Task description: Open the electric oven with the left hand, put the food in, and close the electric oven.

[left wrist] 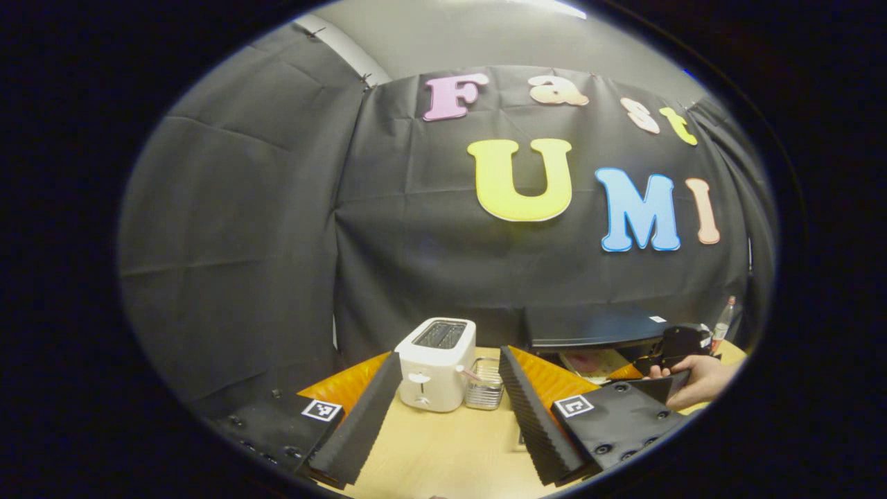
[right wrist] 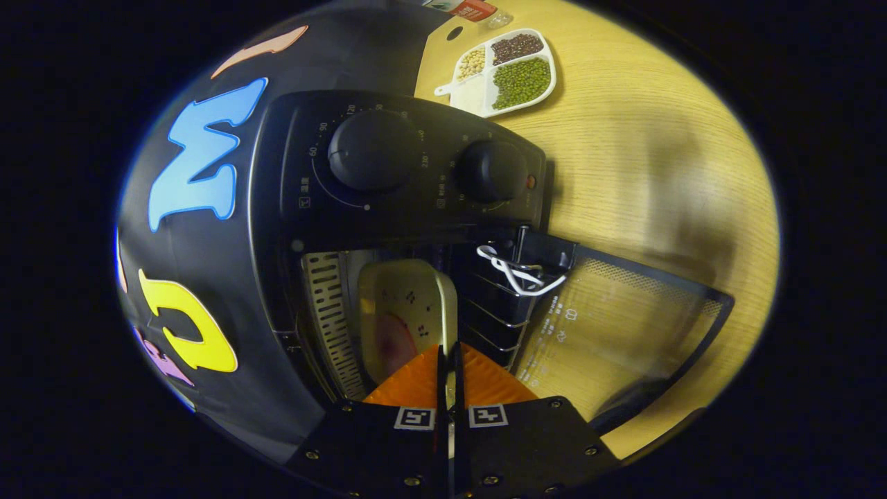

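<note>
Right gripper (right wrist: 449,360), clamped on the plate's (right wrist: 409,312) near rim inside the open oven (right wrist: 388,173), could tip the food (right wrist: 395,343); left gripper (left wrist: 450,409) hangs apart near the toaster (left wrist: 435,374)

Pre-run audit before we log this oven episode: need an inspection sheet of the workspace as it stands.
Surface: wooden table, bare beside the oven.
Job's things: electric oven with its door open; plate with red food partly inside the cavity.
Clutter: white toaster with a small metal rack beside it; divided dish of beans; bottle past the oven.
Grippers: left claw open, holding nothing, facing the toaster; right claw shut on the plate's rim.
Cables: white cord looped at the door's hinge corner.
Surroundings: black cloth wall behind the table.
</note>
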`<state>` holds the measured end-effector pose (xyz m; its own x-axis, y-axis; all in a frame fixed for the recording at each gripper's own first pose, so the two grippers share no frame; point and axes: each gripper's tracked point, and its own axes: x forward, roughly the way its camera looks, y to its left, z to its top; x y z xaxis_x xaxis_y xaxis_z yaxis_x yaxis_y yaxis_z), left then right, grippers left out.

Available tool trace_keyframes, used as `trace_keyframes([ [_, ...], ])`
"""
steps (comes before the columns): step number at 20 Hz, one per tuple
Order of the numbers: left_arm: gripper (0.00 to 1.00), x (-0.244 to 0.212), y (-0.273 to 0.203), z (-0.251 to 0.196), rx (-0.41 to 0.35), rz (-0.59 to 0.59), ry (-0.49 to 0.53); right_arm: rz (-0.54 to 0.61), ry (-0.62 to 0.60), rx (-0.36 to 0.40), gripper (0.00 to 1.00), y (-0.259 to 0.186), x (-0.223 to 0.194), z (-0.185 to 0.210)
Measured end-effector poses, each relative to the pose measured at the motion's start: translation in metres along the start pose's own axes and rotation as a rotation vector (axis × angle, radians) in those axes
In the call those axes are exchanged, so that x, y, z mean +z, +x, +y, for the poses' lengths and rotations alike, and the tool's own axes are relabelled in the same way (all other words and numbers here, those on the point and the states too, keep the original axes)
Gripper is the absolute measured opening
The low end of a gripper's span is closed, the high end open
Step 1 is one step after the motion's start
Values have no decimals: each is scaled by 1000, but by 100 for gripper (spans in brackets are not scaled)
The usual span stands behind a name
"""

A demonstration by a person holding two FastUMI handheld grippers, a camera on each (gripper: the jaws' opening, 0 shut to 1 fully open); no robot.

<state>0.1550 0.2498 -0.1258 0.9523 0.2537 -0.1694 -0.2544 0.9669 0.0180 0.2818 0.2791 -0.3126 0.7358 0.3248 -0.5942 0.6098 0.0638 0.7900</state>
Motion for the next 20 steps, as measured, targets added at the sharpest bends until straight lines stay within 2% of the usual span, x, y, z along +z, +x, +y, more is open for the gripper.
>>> trace_keyframes([
  [2,99,2,-1,2,12,-3,5,1,-5,36,13,-1,0,6],
  [3,99,2,-2,3,14,-3,4,11,-11,60,11,-1,-2,11],
  [4,99,3,-3,2,14,-2,3,24,-19,81,28,-7,-3,15],
  [5,99,3,-5,-1,9,-1,0,36,-39,84,37,-9,-5,15],
  [7,96,4,-5,-9,-2,-4,-1,56,-88,97,83,-21,-7,14],
  [8,100,5,-5,-14,-8,-5,-1,76,-115,89,80,-26,-8,10],
  [9,100,5,-7,-18,-12,-6,-2,97,-139,93,97,-33,-14,9],
  [11,100,6,-9,-30,-27,-5,-8,141,-208,84,97,-49,-20,2],
  [13,100,3,-12,-43,-45,-3,-6,150,-331,83,97,-70,-20,-2],
  [20,100,-25,-22,-102,-147,43,-7,114,-744,164,97,-149,13,-1],
])
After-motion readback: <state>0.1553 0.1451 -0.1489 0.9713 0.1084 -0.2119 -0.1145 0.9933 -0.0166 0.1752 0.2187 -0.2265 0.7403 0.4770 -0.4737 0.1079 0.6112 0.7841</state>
